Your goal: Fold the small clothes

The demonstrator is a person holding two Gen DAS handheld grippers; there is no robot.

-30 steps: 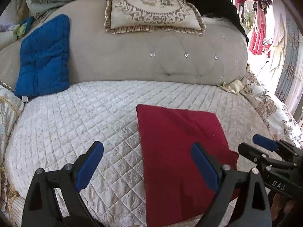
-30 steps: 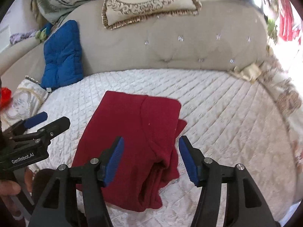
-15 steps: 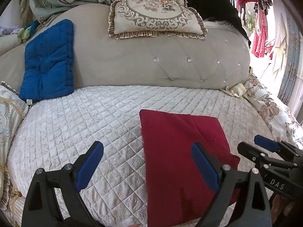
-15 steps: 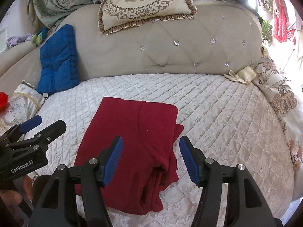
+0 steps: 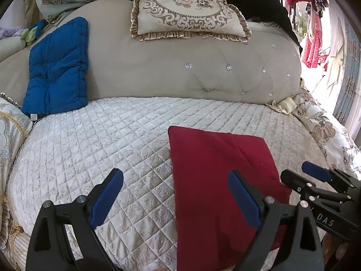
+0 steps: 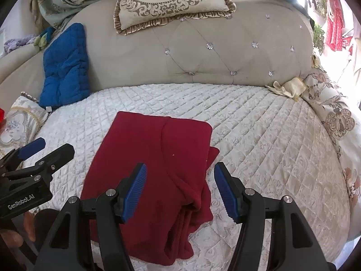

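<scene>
A dark red garment [image 5: 209, 180] lies folded into a long rectangle on the white quilted bed; in the right wrist view [image 6: 155, 164] its near right edge is bunched in thick layers. My left gripper [image 5: 176, 196] is open and empty, held above the garment's left edge. My right gripper [image 6: 180, 189] is open and empty, held above the bunched near right part. Each gripper shows at the edge of the other's view: the right one [image 5: 313, 180], the left one [image 6: 38, 151].
The quilted bed cover [image 5: 101, 140] fills the foreground. Behind it stand a tufted beige headboard [image 5: 180, 72], a blue cushion [image 5: 56, 70] at the left and an ornate pillow [image 5: 187, 11] on top. Floral bedding [image 6: 336, 117] lines the right side.
Both grippers have drawn back and risen a little from the garment; the views tilt up, showing more headboard. The garment has not moved. Both grippers stay open.
</scene>
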